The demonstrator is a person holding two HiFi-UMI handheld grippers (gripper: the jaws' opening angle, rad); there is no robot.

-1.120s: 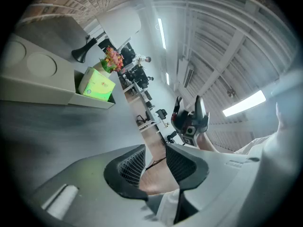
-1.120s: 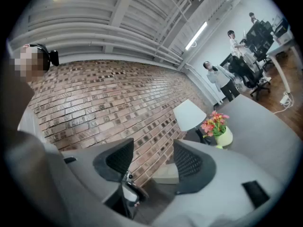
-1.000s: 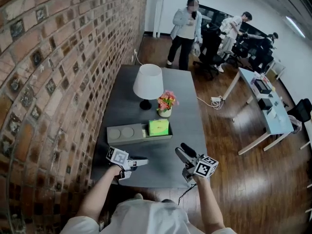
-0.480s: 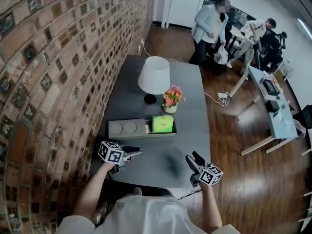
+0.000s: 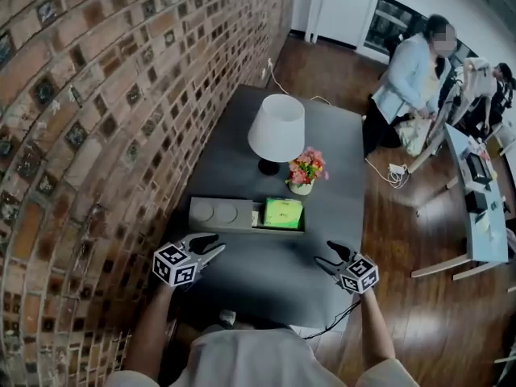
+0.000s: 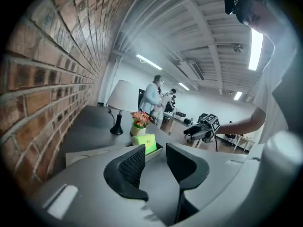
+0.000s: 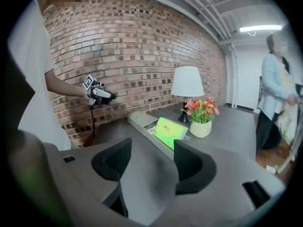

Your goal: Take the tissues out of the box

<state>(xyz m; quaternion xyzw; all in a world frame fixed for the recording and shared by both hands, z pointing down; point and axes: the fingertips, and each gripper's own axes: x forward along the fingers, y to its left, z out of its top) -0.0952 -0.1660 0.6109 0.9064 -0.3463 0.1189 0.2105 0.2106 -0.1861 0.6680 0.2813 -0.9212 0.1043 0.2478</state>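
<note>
Green tissue box point(image 5: 283, 213) unmoved in the long tray point(image 5: 278, 230) on the grey tabletop point(image 5: 266, 276), left gripper point(image 5: 214, 245) and right gripper point(image 5: 326, 254) now farther apart than before, well short of the box, jaws of both opening to narrow gaps, nothing between them

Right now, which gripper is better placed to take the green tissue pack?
Probably right: the right gripper is nearer the green tissue pack, aimed at it, jaws opening and empty.

white lamp point(image 5: 276, 127) on grey table point(image 5: 266, 268) | flower pot point(image 5: 305, 172) just beside it | brick wall point(image 5: 97, 95) | person point(image 5: 407, 79) standing
</note>
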